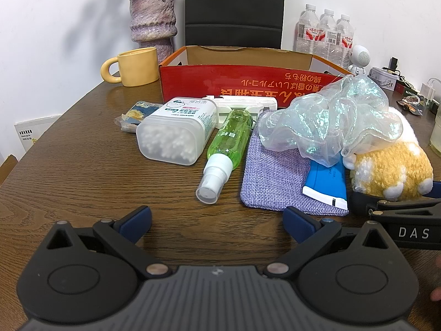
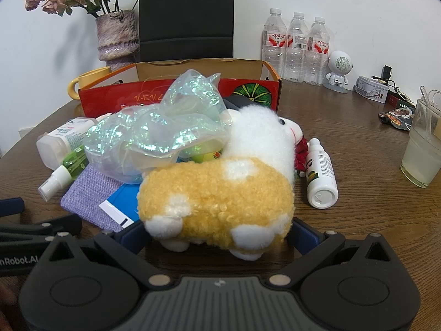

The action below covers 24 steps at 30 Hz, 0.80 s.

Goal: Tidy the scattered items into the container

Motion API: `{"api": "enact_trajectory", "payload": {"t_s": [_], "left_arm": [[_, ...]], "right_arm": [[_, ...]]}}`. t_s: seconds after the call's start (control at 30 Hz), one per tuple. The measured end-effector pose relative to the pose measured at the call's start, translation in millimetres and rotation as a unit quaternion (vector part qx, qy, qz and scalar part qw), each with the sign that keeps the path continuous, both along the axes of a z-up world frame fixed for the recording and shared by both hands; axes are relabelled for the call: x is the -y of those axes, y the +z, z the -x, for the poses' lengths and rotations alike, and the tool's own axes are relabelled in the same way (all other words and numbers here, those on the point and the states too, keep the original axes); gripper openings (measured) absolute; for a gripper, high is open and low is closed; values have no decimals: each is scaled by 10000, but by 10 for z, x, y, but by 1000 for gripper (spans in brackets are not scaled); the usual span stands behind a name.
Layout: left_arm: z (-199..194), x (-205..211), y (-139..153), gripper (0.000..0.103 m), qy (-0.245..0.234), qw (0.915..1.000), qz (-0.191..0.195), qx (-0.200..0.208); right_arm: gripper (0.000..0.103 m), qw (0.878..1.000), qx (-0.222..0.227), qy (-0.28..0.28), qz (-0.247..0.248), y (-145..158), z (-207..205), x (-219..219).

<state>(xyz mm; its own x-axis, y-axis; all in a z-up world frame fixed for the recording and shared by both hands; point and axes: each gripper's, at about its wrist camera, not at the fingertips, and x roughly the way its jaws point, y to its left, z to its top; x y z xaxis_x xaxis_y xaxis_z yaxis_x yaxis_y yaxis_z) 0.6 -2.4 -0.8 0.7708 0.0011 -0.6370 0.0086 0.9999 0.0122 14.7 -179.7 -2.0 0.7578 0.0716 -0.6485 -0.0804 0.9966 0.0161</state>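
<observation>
A red cardboard box stands open at the back of the table; it also shows in the right wrist view. In front of it lie a cotton swab tub, a green spray bottle, a purple cloth pouch, a blue tube, an iridescent mesh puff and a yellow-and-white plush toy. My left gripper is open and empty above bare table. My right gripper is open with the plush toy's rear between its fingers. A white bottle lies right of the plush.
A yellow mug, a purple vase and a black chair stand behind the box. Water bottles, a white speaker and a glass with a drink stand at the right. A small wrapped packet lies left of the tub.
</observation>
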Motion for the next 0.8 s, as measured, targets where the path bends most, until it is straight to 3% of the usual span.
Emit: {"api": "enact_trajectory", "payload": {"t_s": [0.3, 0.37, 0.43, 0.53, 0.57, 0.67, 0.77, 0.8], "left_arm": [[10, 0, 2, 103, -63, 10000, -3, 20], [110, 2, 69, 103, -158, 9996, -50, 244], [232, 2, 171, 103, -346, 9973, -31, 643], [318, 31, 349, 103, -985, 9849, 140, 1414], [249, 70, 377, 103, -1221, 9812, 187, 1486], [-77, 199, 400, 103, -1624, 9764, 411, 1363], [-410, 361, 352, 103, -1512, 9822, 438, 1022], [-459, 391, 331, 98, -1561, 9818, 406, 999]], "right_arm": [[103, 9997, 0, 224, 2, 2, 163, 18], [103, 9994, -139, 303, 30, 43, 215, 61], [103, 9998, 77, 169, -119, 139, 361, 174], [103, 9962, 629, 64, -600, 322, 543, 399], [103, 9951, 657, 112, -724, 350, 534, 440], [103, 9944, 594, 191, -857, 350, 444, 471], [103, 9944, 583, 216, -857, 271, 405, 440], [103, 9946, 539, 218, -860, 232, 398, 431]]}}
